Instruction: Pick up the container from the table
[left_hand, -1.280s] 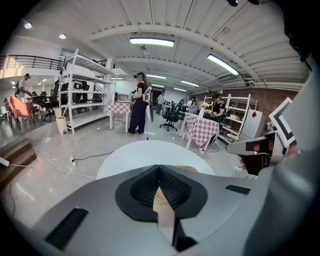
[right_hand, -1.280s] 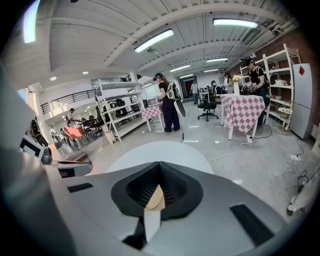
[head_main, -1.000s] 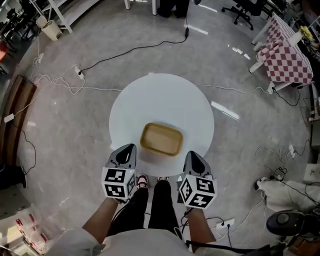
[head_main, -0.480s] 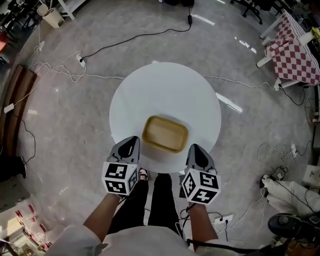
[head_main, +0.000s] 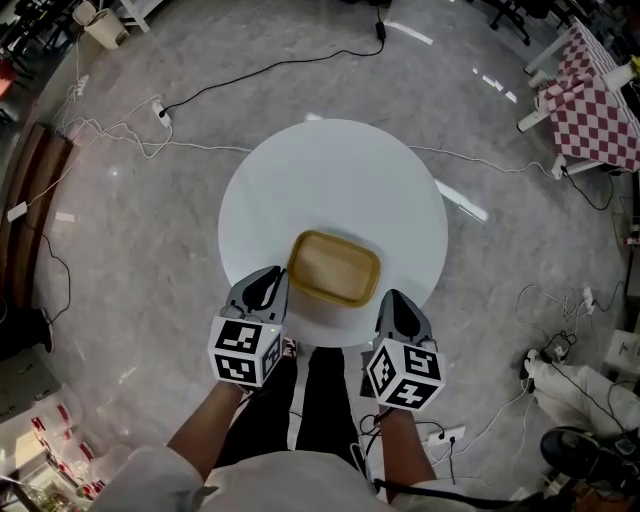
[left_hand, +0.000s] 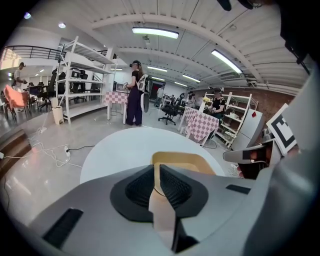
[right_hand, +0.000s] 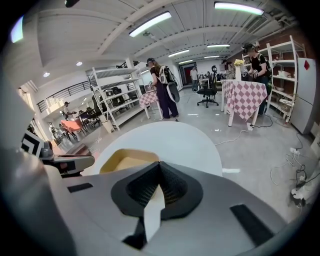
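Note:
A shallow tan container with rounded corners lies on the near half of the round white table. My left gripper sits at the container's near-left corner. Its jaws are opening, with only a narrow slit between the pads and nothing in it. My right gripper is at the container's near-right corner, shut and empty. Past the tips of the left gripper, the left gripper view shows the container just beyond. In the right gripper view the container lies ahead and to the left of the right gripper.
Cables run across the grey floor around the table. A table with a checked cloth stands at the far right. People and metal shelving are farther off in the room. My legs are at the table's near edge.
The head view has shifted, so the table sits a little higher and larger. Both grippers have edged slightly closer to the container's near corners. A slit shows between the left jaws.

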